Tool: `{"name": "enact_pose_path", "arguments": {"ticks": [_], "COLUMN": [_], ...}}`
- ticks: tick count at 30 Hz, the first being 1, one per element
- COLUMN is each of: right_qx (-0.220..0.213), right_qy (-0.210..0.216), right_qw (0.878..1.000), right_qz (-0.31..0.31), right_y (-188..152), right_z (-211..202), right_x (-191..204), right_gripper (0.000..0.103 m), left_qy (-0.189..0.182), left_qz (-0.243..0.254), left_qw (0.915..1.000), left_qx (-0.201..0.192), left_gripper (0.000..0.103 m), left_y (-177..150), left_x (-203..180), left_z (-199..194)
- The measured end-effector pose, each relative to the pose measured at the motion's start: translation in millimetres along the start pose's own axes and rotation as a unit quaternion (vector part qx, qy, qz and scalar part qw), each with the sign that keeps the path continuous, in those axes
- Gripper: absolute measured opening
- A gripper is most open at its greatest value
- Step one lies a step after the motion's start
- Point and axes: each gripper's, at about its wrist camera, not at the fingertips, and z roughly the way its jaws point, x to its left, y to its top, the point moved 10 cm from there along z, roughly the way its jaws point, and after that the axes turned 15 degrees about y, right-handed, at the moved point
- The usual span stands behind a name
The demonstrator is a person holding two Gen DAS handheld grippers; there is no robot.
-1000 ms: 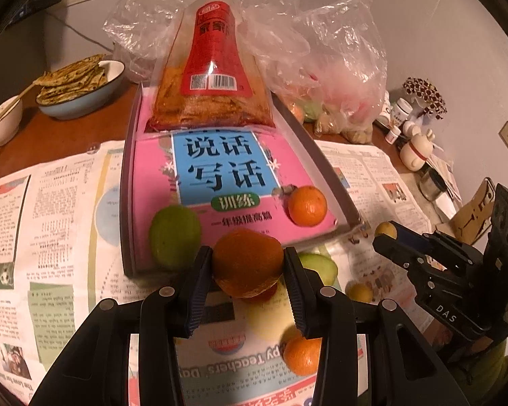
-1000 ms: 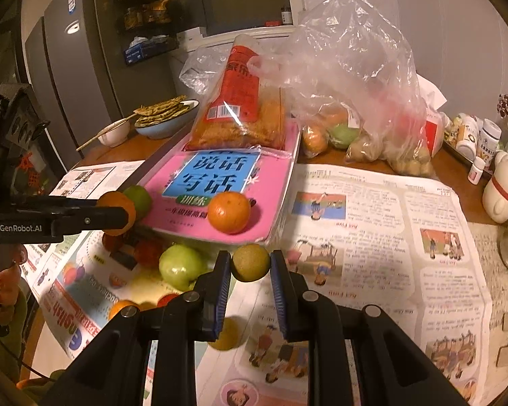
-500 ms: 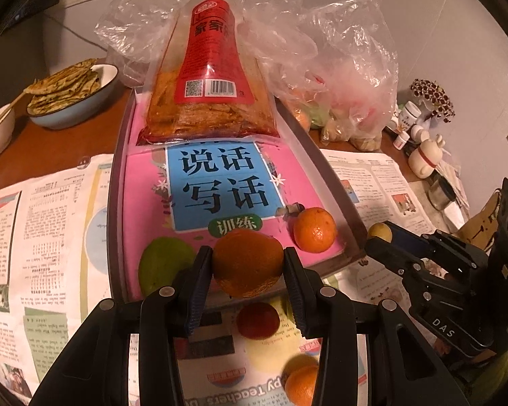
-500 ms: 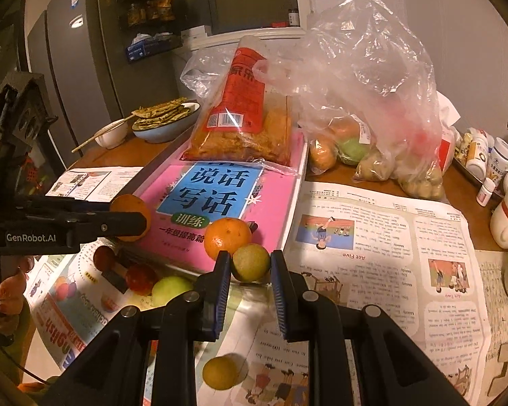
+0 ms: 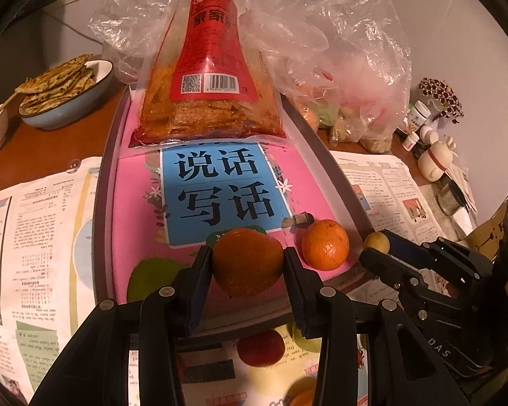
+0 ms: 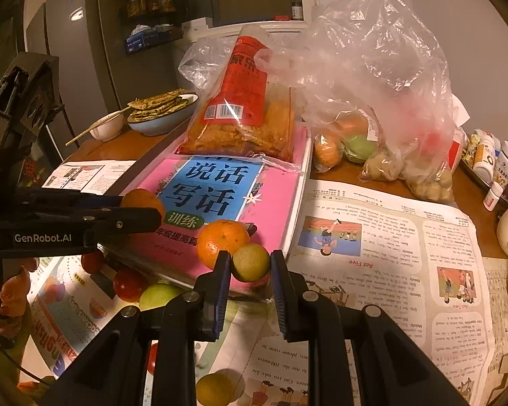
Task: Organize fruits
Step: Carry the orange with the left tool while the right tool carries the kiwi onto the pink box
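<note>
My left gripper (image 5: 248, 262) is clamped, jaws partly apart, on a dark orange round fruit (image 5: 247, 261). My right gripper (image 6: 250, 264) is clenched narrowly on a small yellow-green round fruit (image 6: 250, 262). Just beyond both fingertips lies a bright orange tangerine (image 6: 223, 243) on a pink softcover book (image 5: 137, 203) in a dark tray (image 5: 100, 223). Printed newspaper (image 6: 389, 270) covers the brown wooden table (image 5: 34, 145).

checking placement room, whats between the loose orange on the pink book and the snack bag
Only bare pink book cover with its blue title panel lies between the orange and the snack bag, clearest in the left wrist view.
</note>
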Motion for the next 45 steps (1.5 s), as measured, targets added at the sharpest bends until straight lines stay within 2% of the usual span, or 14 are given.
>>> {"name": "enact_pose_path", "arguments": {"ticks": [12, 45], "right_qx": [0.014, 0.016], "right_qy": [0.004, -0.008], "right_qw": [1.0, 1.0], "right_qz": [-0.007, -0.005], "right_y": [-4.3, -5.0], "right_z": [10.7, 8.2], "right_x": [3.5, 4.9], "right_gripper": [0.024, 0.024], "left_qy": [-0.006, 0.0], "left_qz": [0.008, 0.028], "left_qw": [0.9999, 0.9994], "left_qx": [0.011, 0.019], "left_gripper": [0.043, 0.044], "left_y": [-2.7, -7.4], "left_x": [-10.3, -19.1], "left_z": [12.2, 16.4]}}
